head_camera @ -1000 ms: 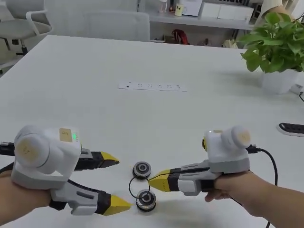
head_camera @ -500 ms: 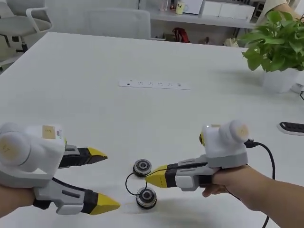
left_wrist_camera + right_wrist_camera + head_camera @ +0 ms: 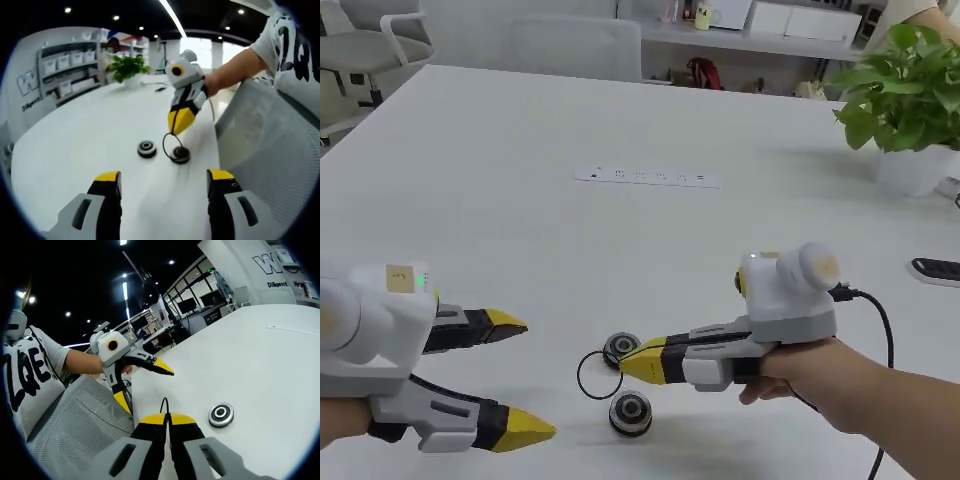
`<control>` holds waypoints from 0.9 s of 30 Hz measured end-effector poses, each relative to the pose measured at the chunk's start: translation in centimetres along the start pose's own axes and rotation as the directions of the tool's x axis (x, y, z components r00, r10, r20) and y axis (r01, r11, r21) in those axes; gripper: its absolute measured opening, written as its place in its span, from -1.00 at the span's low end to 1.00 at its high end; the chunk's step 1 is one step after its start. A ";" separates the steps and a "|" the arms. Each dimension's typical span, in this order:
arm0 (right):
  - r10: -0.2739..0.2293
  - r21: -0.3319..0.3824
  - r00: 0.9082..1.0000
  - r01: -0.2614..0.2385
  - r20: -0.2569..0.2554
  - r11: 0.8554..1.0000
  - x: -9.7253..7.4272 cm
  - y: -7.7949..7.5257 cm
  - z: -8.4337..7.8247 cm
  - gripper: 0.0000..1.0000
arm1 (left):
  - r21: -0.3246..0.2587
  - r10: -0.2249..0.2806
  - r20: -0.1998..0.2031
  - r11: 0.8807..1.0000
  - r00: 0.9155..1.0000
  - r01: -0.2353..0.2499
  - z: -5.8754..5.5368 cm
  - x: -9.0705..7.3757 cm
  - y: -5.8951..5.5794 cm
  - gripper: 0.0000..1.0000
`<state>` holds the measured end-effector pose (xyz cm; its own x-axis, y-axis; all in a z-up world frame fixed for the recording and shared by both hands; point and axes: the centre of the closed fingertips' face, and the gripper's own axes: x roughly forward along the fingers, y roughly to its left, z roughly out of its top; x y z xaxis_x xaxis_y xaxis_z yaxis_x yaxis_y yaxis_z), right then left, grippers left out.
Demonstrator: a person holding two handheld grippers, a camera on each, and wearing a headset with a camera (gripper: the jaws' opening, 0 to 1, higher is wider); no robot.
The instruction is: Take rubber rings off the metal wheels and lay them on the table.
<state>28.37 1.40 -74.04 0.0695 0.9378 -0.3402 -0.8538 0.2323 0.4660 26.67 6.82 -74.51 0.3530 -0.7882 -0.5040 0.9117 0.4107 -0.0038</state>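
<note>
Two metal wheels lie near the table's front edge, one [image 3: 620,347] behind my right gripper's tip and one [image 3: 630,410] nearer me. My right gripper [image 3: 625,365] is shut on a thin black rubber ring [image 3: 580,375], which hangs as a loop left of the tip, apart from both wheels. In the left gripper view the right gripper [image 3: 177,122] holds the ring [image 3: 164,145] above the wheels [image 3: 146,148] [image 3: 180,155]. My left gripper [image 3: 525,378] stands open to the left, holding nothing. The right gripper view has the shut jaws, the ring [image 3: 165,402], one wheel [image 3: 220,414] and the left gripper [image 3: 145,387].
A white power strip [image 3: 640,177] lies at mid-table. A potted green plant [image 3: 910,90] stands at the far right, with a black device [image 3: 935,268] at the right edge. Chairs and shelves stand beyond the table.
The ring has come away from the nearer wheel and now hangs free from the right gripper. The left gripper has drawn back to the left, away from the wheels.
</note>
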 end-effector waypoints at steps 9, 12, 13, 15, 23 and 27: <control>0.010 -0.019 1.000 -0.011 -0.022 1.000 1.2 0.3 0.0 -1.00 | -0.006 0.016 -0.008 1.000 1.000 -0.016 -0.6 -0.5 0.3 0.45; 0.010 -0.021 0.999 -0.011 -0.035 1.000 1.6 0.2 -0.3 -1.00 | -0.004 0.023 -0.015 1.000 1.000 -0.023 -0.8 -0.7 0.4 0.46; 0.011 -0.021 0.999 -0.012 -0.037 1.000 1.7 0.2 -0.3 -1.00 | -0.004 0.024 -0.016 1.000 1.000 -0.024 -0.9 -0.8 0.4 0.47; 0.011 -0.024 0.999 -0.012 -0.040 1.000 1.9 0.2 -0.4 -1.00 | -0.007 0.027 -0.019 1.000 0.999 -0.027 -1.1 -0.9 0.5 0.47; 0.007 -0.032 0.998 -0.009 -0.063 0.999 2.8 -0.1 -0.9 -1.00 | -0.004 0.036 -0.031 0.999 0.999 -0.036 -1.5 -1.1 0.8 0.49; 0.012 -0.034 0.997 -0.014 -0.071 0.999 3.2 0.0 -1.0 -1.00 | -0.001 0.035 -0.041 0.999 0.999 -0.035 -1.7 -1.1 0.9 0.50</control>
<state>28.09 4.15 -75.99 0.0229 0.9198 -0.3917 -0.8719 0.2101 0.4423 26.69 8.83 -75.46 0.3760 -0.7539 -0.5387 0.8984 0.4390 0.0128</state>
